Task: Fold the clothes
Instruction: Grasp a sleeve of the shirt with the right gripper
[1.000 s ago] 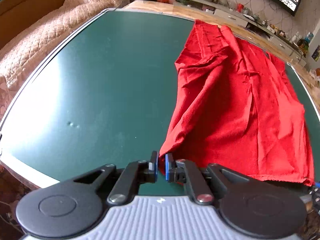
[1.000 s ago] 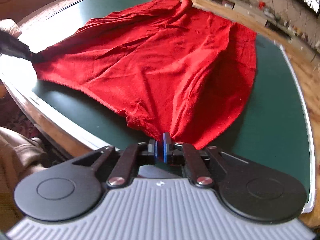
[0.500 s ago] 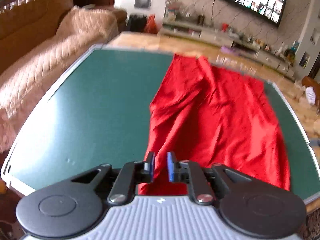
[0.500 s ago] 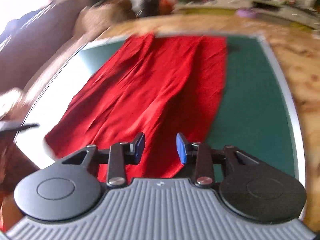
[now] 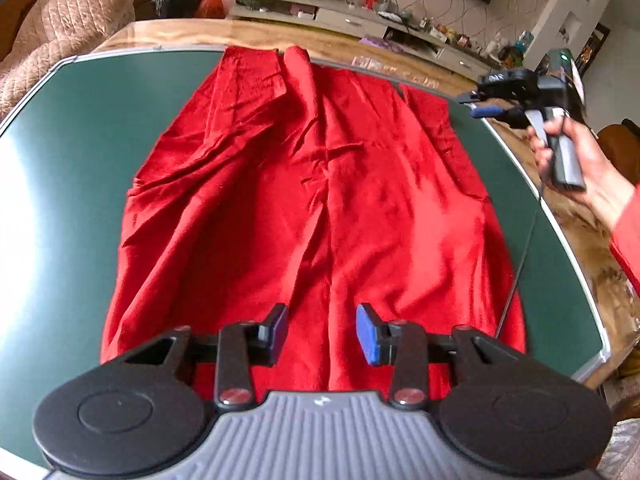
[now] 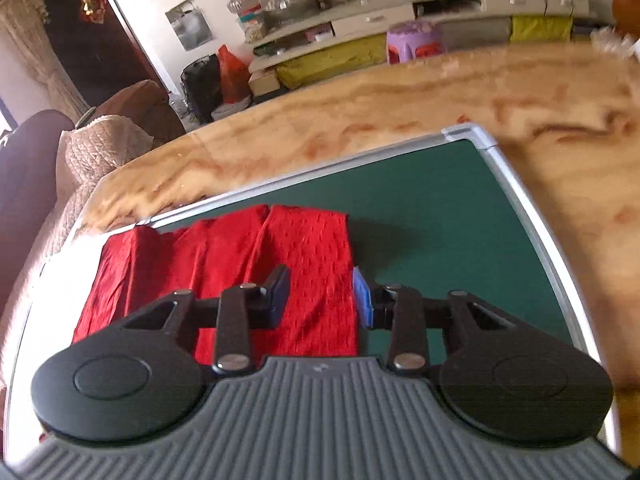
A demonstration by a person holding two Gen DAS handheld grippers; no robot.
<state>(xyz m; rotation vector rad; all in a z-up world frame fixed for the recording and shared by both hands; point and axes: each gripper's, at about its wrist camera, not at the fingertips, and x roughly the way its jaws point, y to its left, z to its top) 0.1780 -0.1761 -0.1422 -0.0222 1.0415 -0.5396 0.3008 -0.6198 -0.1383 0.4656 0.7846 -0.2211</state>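
1. The red garment [image 5: 312,200] lay spread lengthwise on the green mat [image 5: 72,184] of the bench, wrinkled, soft and thin; no fold looked made yet.
2. The left tongs [image 5: 322,334] had just been opening, empty, above the garment's near hem.
3. The right tongs [image 6: 320,300] stood open, empty, over its far corner.

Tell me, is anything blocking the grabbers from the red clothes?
Nothing visible. Both the left gripper and right gripper hang open right above the red garment, spread on the green board, with only air in between.
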